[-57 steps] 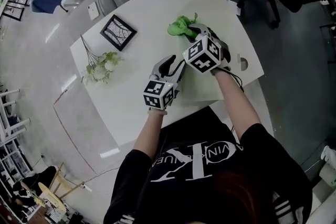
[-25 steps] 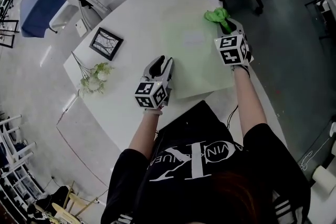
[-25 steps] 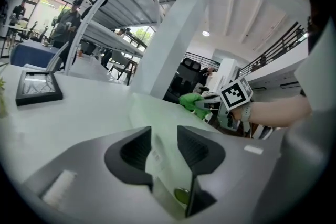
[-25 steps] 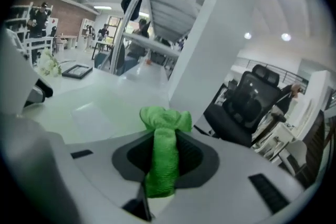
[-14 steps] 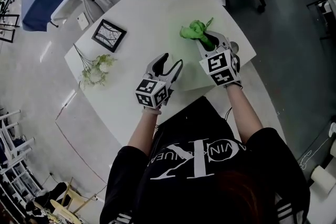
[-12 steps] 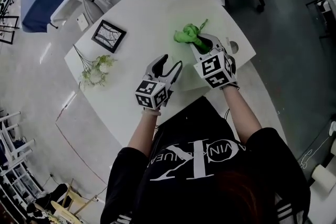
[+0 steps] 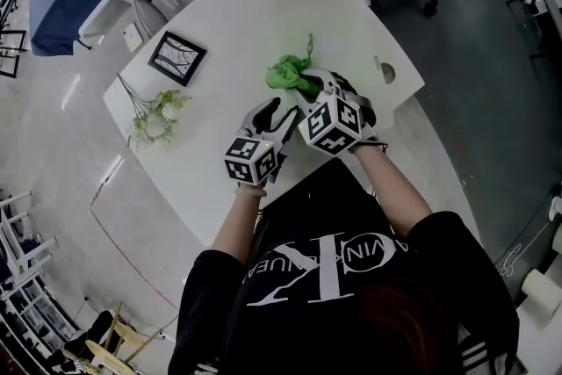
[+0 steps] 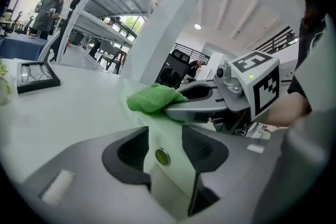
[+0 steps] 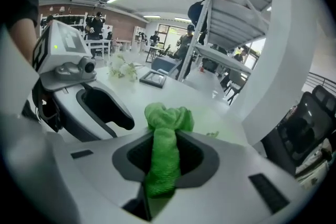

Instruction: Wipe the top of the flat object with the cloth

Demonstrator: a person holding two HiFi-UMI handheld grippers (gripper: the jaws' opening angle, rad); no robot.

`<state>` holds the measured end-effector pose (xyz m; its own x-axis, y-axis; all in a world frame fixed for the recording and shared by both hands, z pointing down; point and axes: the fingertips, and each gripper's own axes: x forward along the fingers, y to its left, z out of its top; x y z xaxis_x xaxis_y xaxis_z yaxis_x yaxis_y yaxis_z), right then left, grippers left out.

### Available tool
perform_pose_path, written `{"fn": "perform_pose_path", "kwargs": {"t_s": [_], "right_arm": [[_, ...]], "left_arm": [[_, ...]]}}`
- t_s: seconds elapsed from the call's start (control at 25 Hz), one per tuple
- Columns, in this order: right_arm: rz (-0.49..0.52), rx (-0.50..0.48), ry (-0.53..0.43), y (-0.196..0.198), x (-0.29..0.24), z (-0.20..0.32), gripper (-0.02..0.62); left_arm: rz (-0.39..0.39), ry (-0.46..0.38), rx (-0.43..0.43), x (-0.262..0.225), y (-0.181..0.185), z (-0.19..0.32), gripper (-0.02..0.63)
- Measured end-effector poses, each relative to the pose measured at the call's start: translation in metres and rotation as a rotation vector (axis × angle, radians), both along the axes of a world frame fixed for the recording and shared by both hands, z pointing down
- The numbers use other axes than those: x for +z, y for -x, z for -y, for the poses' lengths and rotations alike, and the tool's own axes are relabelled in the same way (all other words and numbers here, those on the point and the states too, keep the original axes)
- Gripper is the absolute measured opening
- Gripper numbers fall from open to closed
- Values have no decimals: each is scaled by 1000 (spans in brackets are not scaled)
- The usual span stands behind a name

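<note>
On the white table (image 7: 263,13), the head view shows the left gripper (image 7: 283,109) and the right gripper (image 7: 305,87) close together near the person's edge. The green cloth (image 7: 284,73) is bunched just beyond the right gripper's tips. A picture frame (image 7: 176,58) and flowers (image 7: 158,114) lie well apart to the left.

Left gripper view: the jaws stand apart, having just closed a little. A strip of the pale green flat object (image 8: 157,181) shows between them, unpinched. The cloth rests on that object's top just ahead.

Right gripper view: the jaws are clenched on the cloth.

Step in hand, as judged: a wiping stroke. The next move calls for dragging the cloth across the remaining surface with steady downward pressure while the left gripper steadies the near edge.
</note>
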<state>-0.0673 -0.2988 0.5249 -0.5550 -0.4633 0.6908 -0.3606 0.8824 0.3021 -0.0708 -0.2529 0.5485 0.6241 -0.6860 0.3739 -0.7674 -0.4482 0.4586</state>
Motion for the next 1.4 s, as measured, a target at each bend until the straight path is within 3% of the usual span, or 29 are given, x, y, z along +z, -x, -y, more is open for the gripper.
{"fn": "perform_pose_path", "kwargs": {"t_s": [0.2,0.72,1.16,1.4], "right_arm": [[-24,6,0,-10,1,-1,78],[-18,229,35,-97,5,23,78],[-11,350,31,-164,1,35,78],[47,437,20,-193,2,41,78]], "left_arm": [[-4,1,3,-1,-3,-2,181],[-5,1,-24,0,-2,-3,181],[23,-9,-50,-4,-3,-3,183],[31,-25,-100,-3,-1,-4,183]]}}
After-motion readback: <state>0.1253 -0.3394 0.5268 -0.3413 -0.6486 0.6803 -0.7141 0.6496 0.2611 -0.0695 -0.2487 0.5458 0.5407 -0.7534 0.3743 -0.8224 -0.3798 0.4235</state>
